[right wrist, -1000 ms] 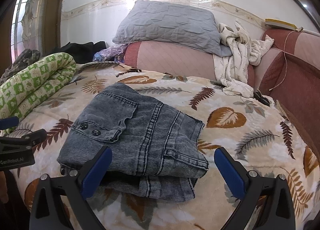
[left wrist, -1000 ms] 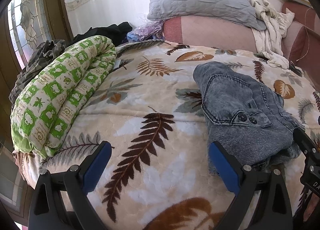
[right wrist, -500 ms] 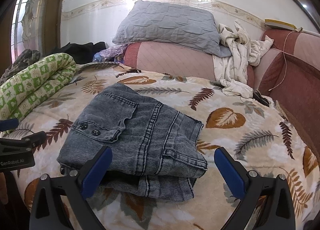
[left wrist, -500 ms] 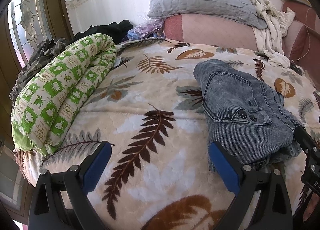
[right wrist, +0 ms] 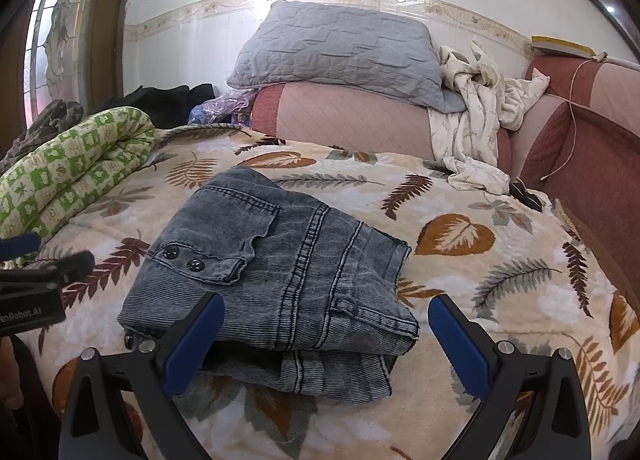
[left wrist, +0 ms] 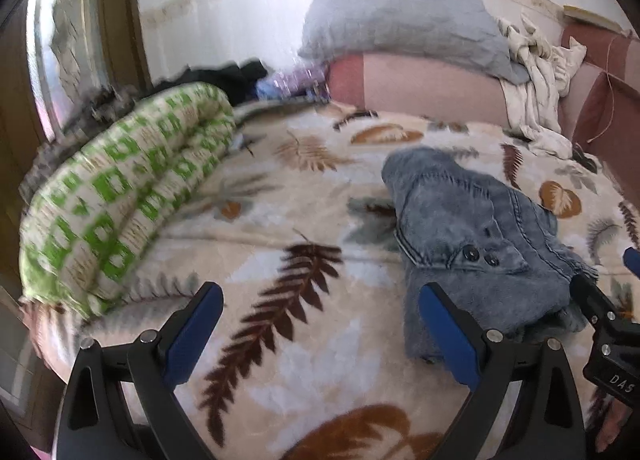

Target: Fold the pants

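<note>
The grey denim pants [right wrist: 276, 264] lie folded in a compact stack on the leaf-print blanket [right wrist: 480, 292]; a pocket flap with two dark snaps faces up. They also show in the left wrist view [left wrist: 472, 244], at the right. My right gripper [right wrist: 324, 340] is open and empty, just in front of the stack's near edge. My left gripper [left wrist: 320, 332] is open and empty, over bare blanket [left wrist: 280, 260] to the left of the pants. Its right finger [left wrist: 448, 336] is close to the stack's corner.
A rolled green-and-white quilt [left wrist: 116, 203] lies along the bed's left edge. A grey pillow [right wrist: 340, 47] sits on a pink bolster [right wrist: 352, 119] at the back, with a crumpled white cloth [right wrist: 480, 115] beside it. A red headboard [right wrist: 580, 163] stands at the right.
My left gripper's view has shifted and blurred slightly, tilting upward. The pants and my right gripper have hardly moved. Both grippers stay open.
</note>
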Tool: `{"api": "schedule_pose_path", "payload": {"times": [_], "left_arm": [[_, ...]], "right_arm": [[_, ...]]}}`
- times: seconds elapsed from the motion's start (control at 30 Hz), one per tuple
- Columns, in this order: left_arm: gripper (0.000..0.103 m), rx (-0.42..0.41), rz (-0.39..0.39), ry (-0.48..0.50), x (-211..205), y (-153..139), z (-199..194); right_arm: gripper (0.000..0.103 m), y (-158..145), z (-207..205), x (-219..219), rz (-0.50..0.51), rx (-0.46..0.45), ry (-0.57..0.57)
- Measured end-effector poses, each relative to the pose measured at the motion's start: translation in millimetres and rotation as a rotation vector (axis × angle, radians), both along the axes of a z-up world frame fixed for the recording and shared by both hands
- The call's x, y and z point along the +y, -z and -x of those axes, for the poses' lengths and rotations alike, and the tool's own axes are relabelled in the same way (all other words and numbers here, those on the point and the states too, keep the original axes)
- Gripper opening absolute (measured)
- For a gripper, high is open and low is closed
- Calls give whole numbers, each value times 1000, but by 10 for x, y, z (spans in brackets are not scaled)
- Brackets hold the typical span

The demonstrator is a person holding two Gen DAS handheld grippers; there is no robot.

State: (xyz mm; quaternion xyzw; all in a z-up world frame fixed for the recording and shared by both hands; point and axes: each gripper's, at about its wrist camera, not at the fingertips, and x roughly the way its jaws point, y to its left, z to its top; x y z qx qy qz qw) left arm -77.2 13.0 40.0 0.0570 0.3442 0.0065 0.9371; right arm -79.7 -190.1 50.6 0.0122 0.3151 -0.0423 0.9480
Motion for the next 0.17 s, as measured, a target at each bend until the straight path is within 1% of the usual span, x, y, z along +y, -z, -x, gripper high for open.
{"api": "schedule_pose_path", "payload": {"times": [0.03,0.07,0.13,0.17], "left_arm": [[98,-10,-21,5,-26,0,10],[98,0,-17,15,-31,4,0],[98,43,7,49,-33,34,-43],[98,67,7,42,-30,59,-75]], "right_arm": [[103,2,-1,-1,-1,1,1],[103,3,-4,-2,-1,2,2],[103,0,-9,-18,-3,2,6],[103,-2,-8,-33,-7,2,9]]}}
